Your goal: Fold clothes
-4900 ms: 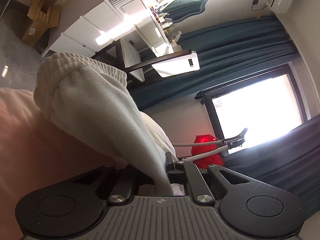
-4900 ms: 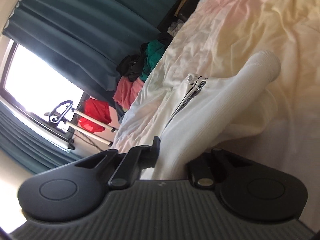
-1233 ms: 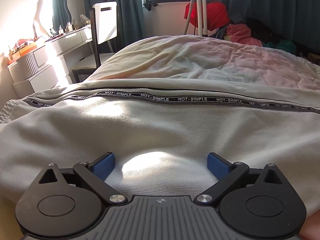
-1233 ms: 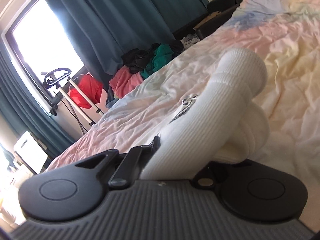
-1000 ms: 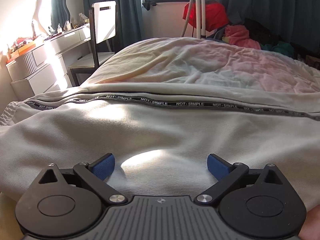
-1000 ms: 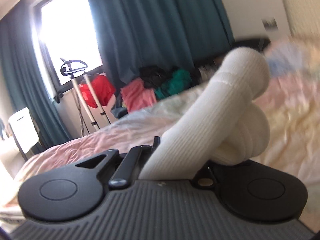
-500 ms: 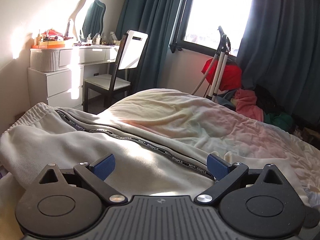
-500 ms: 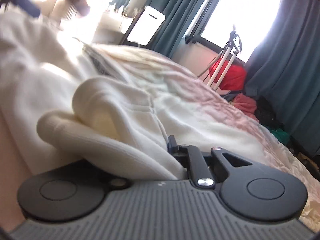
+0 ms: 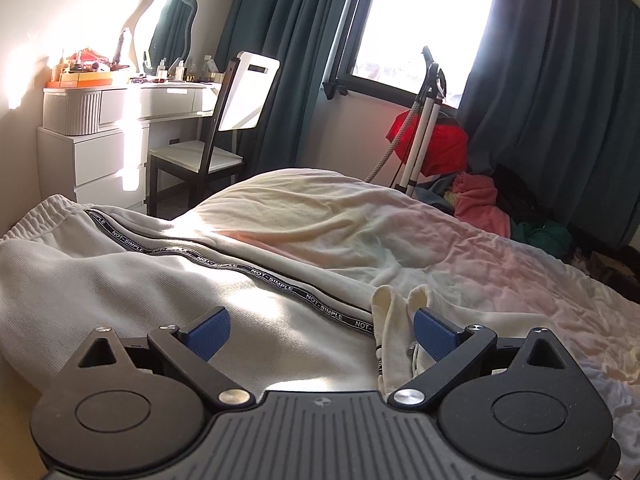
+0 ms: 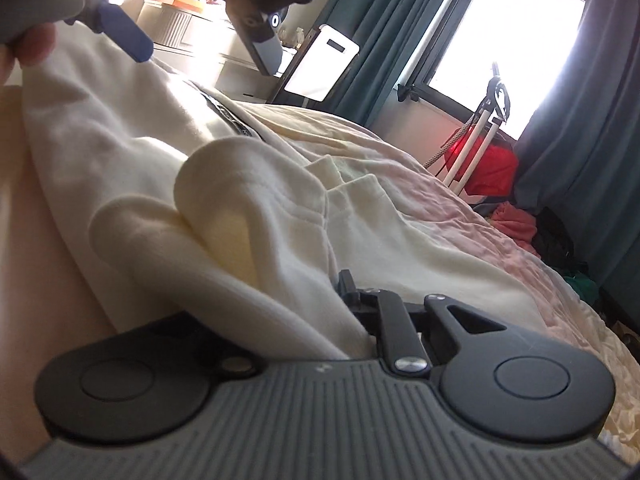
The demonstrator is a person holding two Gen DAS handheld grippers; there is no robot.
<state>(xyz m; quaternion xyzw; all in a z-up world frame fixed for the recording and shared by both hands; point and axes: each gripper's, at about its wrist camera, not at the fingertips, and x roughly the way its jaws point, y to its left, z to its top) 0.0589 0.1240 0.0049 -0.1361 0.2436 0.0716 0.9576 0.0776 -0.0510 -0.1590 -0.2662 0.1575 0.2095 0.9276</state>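
I see the left gripper (image 9: 322, 330) spread wide, blue pads (image 9: 208, 330) apart, nothing pinched. It hovers just over the trousers (image 9: 140, 280), which lie flat across the bed (image 9: 460, 248), waistband at 9 o'clock in the left view. A black tape strip (image 9: 276, 280) with white lettering runs along the trousers from 10 o'clock toward centre. A folded cream end of fabric (image 9: 394, 336) stands up just inside the 3 o'clock pad, touching or nearly touching it; I cannot tell which.

Right gripper (image 10: 304, 320): its jaws are opening, nearly together, with a thick roll of the cream cloth (image 10: 224, 232) between them. The right finger (image 10: 394, 328) shows; the left one is buried under fabric. Pads appear to press the cloth. In the right view the cloth bulges up toward 11 o'clock, draped over the bed.

At 10–11 o'clock in the right view I see the other gripper (image 10: 188, 4) from below, one blue pad (image 10: 122, 34) over the trousers, and a fingertip (image 10: 28, 48) of the person at the left edge.

Background, left view: dresser (image 9: 92, 136) at 9 o'clock, chair (image 9: 212, 136) at 10, mirror (image 9: 170, 40) above, curtains (image 9: 296, 60) and window (image 9: 424, 20) at 12, a steamer stand (image 9: 426, 120) with a red item (image 9: 436, 144) at 1, a clothes pile (image 9: 500, 208) at 2.
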